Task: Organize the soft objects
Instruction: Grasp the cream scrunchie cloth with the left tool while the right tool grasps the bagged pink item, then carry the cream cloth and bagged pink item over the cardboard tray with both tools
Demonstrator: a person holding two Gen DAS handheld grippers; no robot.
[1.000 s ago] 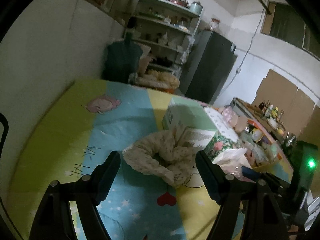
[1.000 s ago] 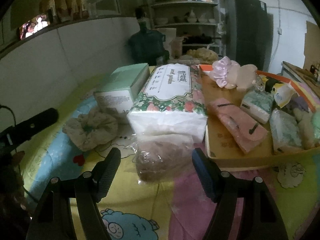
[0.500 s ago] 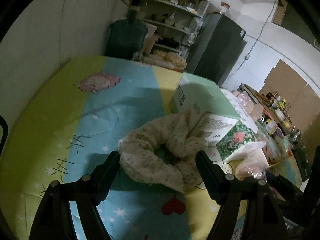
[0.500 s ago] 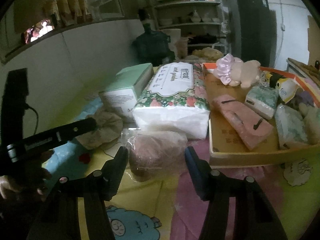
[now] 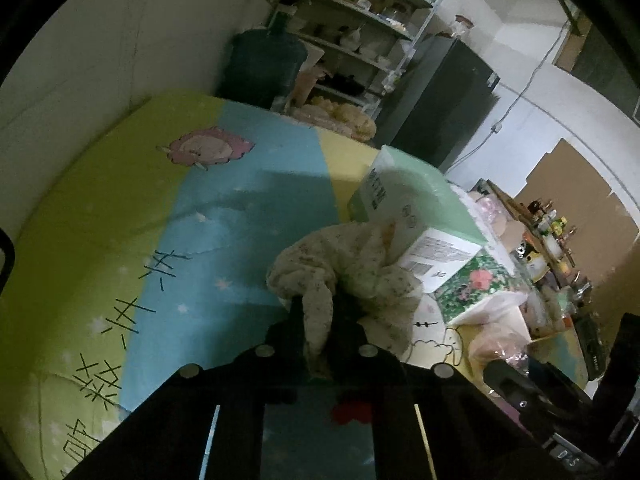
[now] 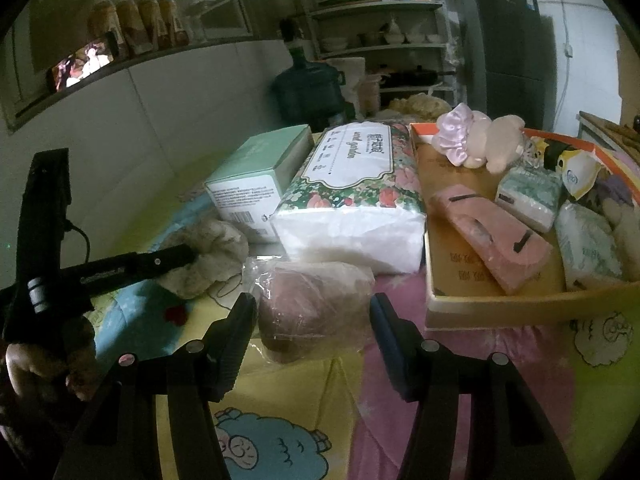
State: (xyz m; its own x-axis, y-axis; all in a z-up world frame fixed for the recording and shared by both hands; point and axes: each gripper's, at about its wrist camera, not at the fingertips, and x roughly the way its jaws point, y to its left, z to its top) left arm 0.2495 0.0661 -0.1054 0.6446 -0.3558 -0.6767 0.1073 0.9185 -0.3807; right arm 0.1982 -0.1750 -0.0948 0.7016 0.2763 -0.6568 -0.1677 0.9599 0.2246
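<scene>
The left gripper point(image 5: 318, 320) is clenched on a fold of the cream floral scrunchie point(image 5: 352, 272), which bunches up just ahead of its fingers on the blue stripe of the cartoon-printed mat point(image 5: 168, 208) and leans against the mint-green box point(image 5: 416, 208). In the right wrist view the same gripper reaches in from the left edge with the scrunchie at its tip. The right gripper point(image 6: 312, 320) has its fingers on either side of a clear bag holding something brownish-pink point(image 6: 316, 304); whether the pads actually press on the plastic cannot be told. Behind the bag lies a floral soft pack of tissues point(image 6: 356, 196) with a white label reading "sweet garden" under some characters too small to read. The green box carries fine print that is illegible. To the right sits a shallow cardboard tray point(image 6: 492, 308) holding a pink pouch point(image 6: 492, 240), a lilac scrunchie point(image 6: 456, 136), a beige plush toy point(image 6: 500, 140), small tissue packets point(image 6: 528, 192) and a yellow-and-black toy point(image 6: 572, 164).
</scene>
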